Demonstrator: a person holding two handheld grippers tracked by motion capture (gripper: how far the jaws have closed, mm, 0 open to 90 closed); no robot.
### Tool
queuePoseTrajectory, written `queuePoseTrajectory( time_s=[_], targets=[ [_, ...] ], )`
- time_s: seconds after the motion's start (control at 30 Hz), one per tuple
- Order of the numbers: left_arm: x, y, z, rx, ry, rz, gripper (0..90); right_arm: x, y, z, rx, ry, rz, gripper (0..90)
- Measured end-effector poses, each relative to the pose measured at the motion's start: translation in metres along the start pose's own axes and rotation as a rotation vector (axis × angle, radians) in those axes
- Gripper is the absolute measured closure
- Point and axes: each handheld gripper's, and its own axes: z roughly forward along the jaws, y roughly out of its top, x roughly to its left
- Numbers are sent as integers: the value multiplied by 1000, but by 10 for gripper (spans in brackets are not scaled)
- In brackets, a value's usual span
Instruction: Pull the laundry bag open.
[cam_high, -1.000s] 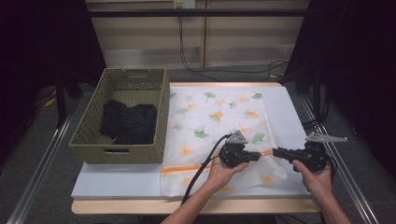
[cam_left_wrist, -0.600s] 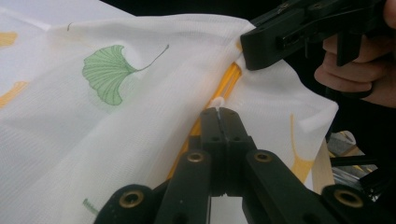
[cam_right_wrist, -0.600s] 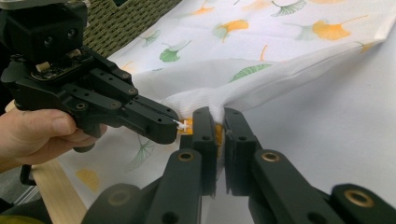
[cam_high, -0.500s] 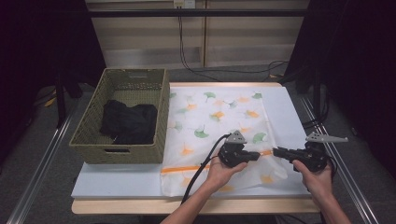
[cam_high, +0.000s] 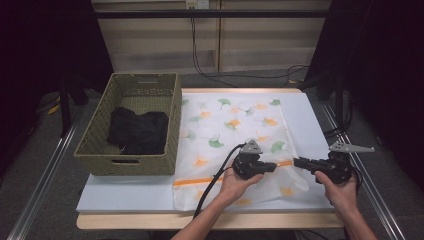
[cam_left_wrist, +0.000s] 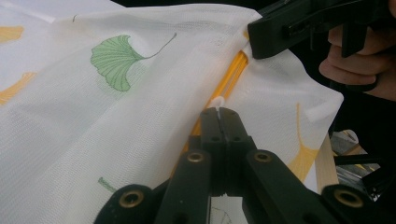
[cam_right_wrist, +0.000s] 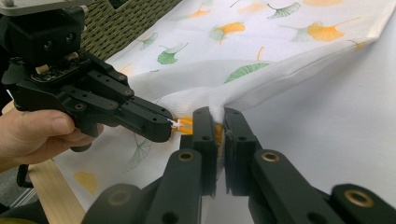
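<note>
A white mesh bag (cam_high: 235, 125) printed with ginkgo leaves lies flat on the table, an orange zipper (cam_left_wrist: 231, 77) running along its near end. My left gripper (cam_high: 275, 166) points right and is shut on the small white zipper pull (cam_left_wrist: 215, 101). My right gripper (cam_high: 296, 162) faces it from the right, shut on a bunched fold of the bag (cam_right_wrist: 243, 93) at the zipper's end. In the right gripper view the left gripper (cam_right_wrist: 166, 126) holds the pull (cam_right_wrist: 176, 123) a short gap from my right gripper (cam_right_wrist: 219, 114). The fabric between them is lifted slightly.
A woven olive basket (cam_high: 130, 125) stands to the bag's left with a black garment (cam_high: 137, 131) inside. A pale mat (cam_high: 125, 195) covers the wooden table, whose front edge (cam_high: 150, 220) lies near the person's forearms. Cables hang behind the table.
</note>
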Motion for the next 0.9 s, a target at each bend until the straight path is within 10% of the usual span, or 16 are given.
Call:
queuePoseTrajectory(
  time_s=[0.9],
  targets=[
    [5,-5,-12,20,25,-5,900,0,0,0,-3,-5,5,851]
  ],
)
